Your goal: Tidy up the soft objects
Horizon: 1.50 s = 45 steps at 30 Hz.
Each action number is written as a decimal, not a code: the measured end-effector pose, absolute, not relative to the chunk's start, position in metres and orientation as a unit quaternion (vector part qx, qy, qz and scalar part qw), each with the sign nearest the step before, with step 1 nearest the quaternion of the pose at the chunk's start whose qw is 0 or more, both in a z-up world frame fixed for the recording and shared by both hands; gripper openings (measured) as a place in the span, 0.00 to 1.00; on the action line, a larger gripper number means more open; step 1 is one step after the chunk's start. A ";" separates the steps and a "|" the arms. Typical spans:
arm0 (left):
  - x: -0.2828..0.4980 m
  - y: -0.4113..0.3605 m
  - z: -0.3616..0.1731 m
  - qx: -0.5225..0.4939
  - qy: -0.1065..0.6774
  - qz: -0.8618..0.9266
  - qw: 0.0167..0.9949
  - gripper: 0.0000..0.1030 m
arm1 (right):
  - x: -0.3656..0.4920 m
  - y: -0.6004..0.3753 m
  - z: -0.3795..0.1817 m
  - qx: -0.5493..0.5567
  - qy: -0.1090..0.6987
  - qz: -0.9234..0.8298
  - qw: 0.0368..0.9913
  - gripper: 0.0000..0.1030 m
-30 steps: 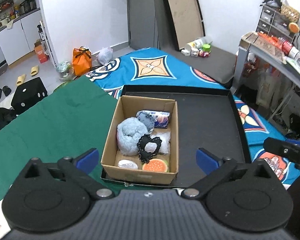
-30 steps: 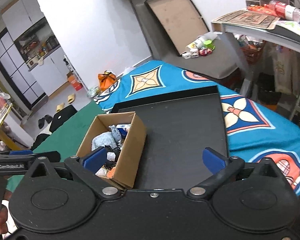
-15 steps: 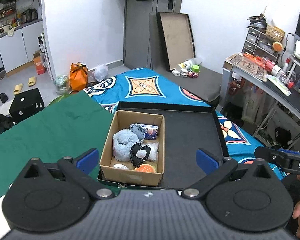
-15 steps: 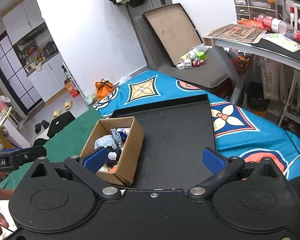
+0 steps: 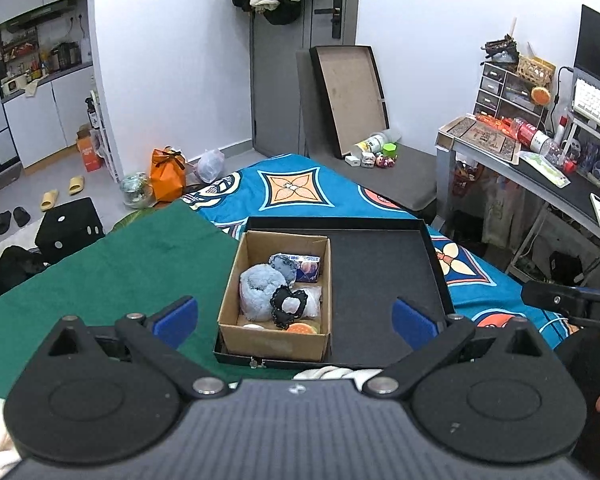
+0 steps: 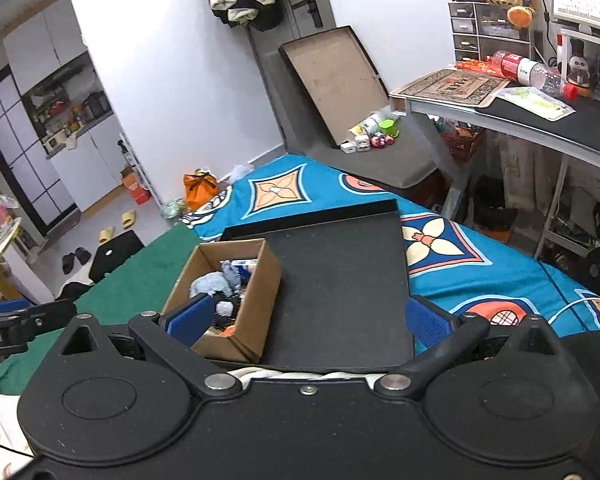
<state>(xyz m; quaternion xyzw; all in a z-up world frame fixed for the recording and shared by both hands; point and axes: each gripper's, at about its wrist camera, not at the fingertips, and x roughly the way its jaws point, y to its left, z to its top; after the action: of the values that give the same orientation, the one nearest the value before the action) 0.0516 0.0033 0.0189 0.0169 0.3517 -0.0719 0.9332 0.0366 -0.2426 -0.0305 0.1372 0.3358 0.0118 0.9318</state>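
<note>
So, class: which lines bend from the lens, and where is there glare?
Left wrist view: the door and desk edges bow near the frame sides; the cardboard box is sharp and evenly lit. Right wrist view: the white wall looks washed out, corners dark.

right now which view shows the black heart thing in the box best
The left wrist view: it looks down into the cardboard box, showing the whole black heart-shaped item. In the right wrist view the box is seen slantwise, and the right tool's finger covers most of it.

Bright even indoor light; sharp focus; fisheye-bent edges
</note>
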 end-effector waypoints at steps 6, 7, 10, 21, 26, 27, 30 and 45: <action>0.034 0.012 0.025 0.013 0.343 -0.062 0.937 1.00 | 0.022 -0.238 -0.022 0.126 0.328 0.010 0.936 1.00; 0.031 0.014 0.026 0.012 0.341 -0.059 0.938 1.00 | 0.020 -0.237 -0.021 0.124 0.327 0.011 0.937 1.00; 0.025 0.017 0.030 0.010 0.337 -0.063 0.939 1.00 | 0.013 -0.236 -0.018 0.121 0.322 0.007 0.939 1.00; 0.011 0.023 0.037 0.007 0.327 -0.057 0.943 1.00 | 0.000 -0.233 -0.017 0.120 0.321 0.003 0.939 1.00; 0.008 0.026 0.036 0.007 0.332 -0.046 0.942 1.00 | -0.003 -0.229 -0.018 0.130 0.327 0.019 0.936 1.00; 0.007 0.026 0.036 0.006 0.333 -0.045 0.942 1.00 | -0.004 -0.228 -0.018 0.129 0.327 0.020 0.936 1.00; 0.005 0.026 0.037 0.008 0.333 -0.046 0.942 1.00 | -0.007 -0.226 -0.018 0.125 0.327 0.021 0.937 1.00; 0.000 0.018 0.035 0.013 0.331 -0.045 0.942 1.00 | -0.014 -0.231 -0.017 0.126 0.320 0.015 0.939 1.00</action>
<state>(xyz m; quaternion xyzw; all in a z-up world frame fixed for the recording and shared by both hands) 0.0000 0.0182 0.0354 0.0127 0.3309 -0.0452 0.9425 -0.0143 -0.2310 -0.0166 0.1255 0.3205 0.0153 0.9388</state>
